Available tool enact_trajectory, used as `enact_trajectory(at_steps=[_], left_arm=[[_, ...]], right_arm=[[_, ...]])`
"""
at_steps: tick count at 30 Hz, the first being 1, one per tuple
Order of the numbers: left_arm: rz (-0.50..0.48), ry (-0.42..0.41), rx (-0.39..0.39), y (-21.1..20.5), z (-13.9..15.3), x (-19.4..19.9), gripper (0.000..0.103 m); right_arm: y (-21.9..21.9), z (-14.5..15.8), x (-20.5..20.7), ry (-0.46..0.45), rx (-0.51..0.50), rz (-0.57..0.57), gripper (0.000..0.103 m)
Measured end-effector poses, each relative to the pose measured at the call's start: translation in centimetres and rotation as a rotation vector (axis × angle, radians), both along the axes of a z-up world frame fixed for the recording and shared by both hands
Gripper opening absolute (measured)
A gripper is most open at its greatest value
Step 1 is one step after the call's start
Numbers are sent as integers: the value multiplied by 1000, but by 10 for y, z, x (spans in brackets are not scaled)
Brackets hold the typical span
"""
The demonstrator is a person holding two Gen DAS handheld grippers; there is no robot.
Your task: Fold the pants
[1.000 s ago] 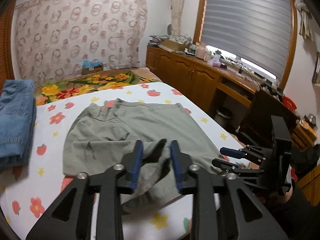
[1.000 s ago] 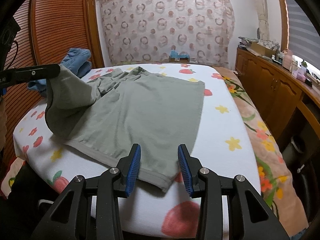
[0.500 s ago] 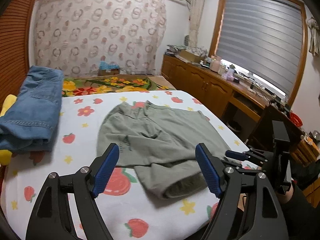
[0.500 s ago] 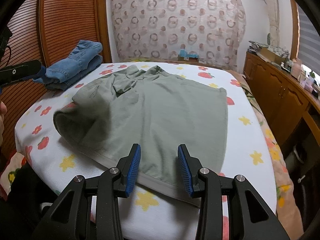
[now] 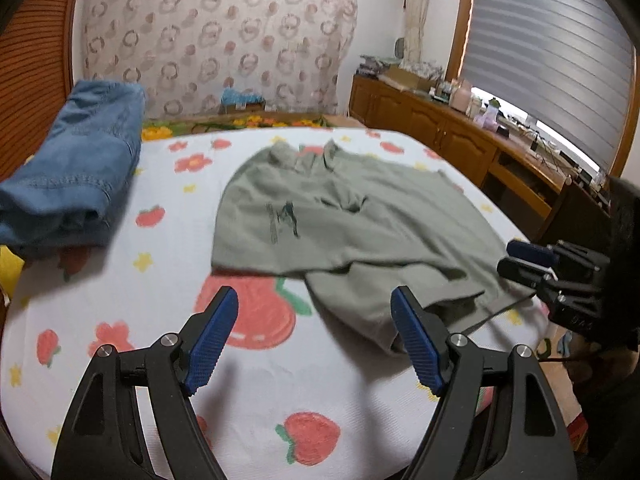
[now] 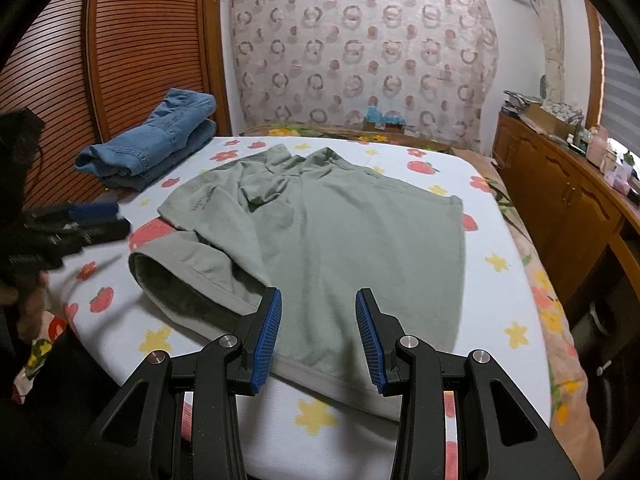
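The grey-green pants (image 5: 344,224) lie on the bed, one leg folded over the other; they also show in the right wrist view (image 6: 344,240). My left gripper (image 5: 316,328) is open wide and empty, above the sheet just left of the near hem. It shows at the left of the right wrist view (image 6: 100,220). My right gripper (image 6: 318,332) is open and empty, hovering over the near hem of the pants. It shows at the right edge of the left wrist view (image 5: 528,260).
Folded blue jeans (image 6: 160,140) lie at the bed's far left, beside a wooden slatted door (image 6: 132,48). The bed sheet (image 5: 160,320) has a fruit and flower print. A wooden cabinet (image 6: 560,200) runs along the right, with a gap between it and the bed.
My left gripper opened, let the pants leg drop onto the bed, and drew back to the left. My right gripper stayed open over the near hem.
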State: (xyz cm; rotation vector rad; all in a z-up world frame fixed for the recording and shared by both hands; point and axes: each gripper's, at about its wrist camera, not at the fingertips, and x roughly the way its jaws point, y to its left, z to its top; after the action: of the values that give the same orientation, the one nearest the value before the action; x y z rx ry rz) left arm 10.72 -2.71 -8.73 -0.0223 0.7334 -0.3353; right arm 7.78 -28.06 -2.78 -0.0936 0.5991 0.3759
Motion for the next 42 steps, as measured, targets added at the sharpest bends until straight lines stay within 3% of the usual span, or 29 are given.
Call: enact_trajectory(at_steps=[14, 25, 28, 31, 36, 42], left_arm=[[11, 83, 45, 1, -29, -3, 79], [23, 32, 83, 0, -32, -7, 80], [24, 30, 87, 0, -32, -6, 80], [25, 29, 90, -1, -32, -7, 80], [29, 39, 88, -1, -31, -5, 80], [30, 34, 32, -1, -20, -5, 80]], right_arm=[[7, -8, 14, 43, -6, 55, 40], [19, -14, 24, 89, -15, 92, 32], [17, -11, 23, 89, -15, 96, 17], [20, -8, 21, 70, -22, 110, 6], [16, 1, 14, 13, 2, 101, 3], [-1, 19, -4, -72, 18, 75, 3]])
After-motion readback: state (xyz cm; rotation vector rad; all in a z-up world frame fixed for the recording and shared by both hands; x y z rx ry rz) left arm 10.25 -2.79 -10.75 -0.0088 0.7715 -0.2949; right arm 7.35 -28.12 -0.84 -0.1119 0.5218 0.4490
